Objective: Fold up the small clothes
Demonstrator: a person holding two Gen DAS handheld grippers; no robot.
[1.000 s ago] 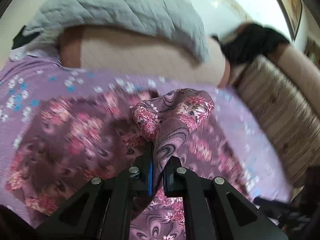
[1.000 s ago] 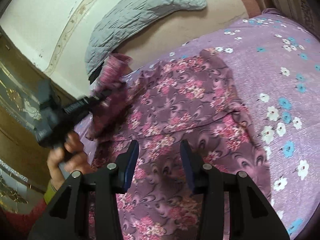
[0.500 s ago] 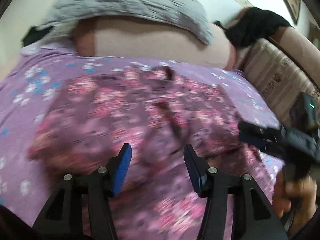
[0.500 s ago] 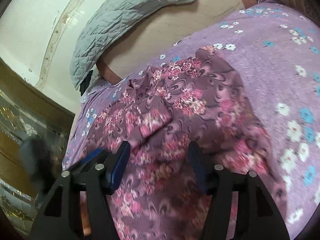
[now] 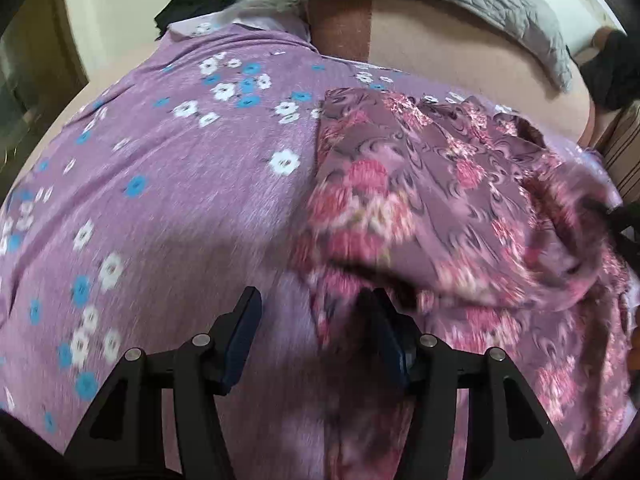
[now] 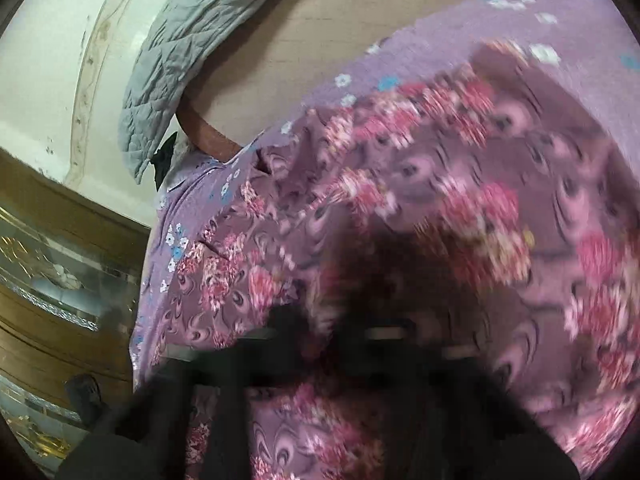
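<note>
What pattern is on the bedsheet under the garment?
Lilac bedsheet sprinkled with small white and blue flowers, clearest in the left wrist view.

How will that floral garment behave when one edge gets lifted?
The floral garment lies rumpled in soft folds, so it probably droops and trails. It looks thin, likely light. It may drag or slide on the purple bedsheet.

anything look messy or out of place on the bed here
The floral garment lies rumpled, its near edge bunched into a raised fold rather than flat on the purple bedsheet. Nothing looks spilled or torn.
</note>
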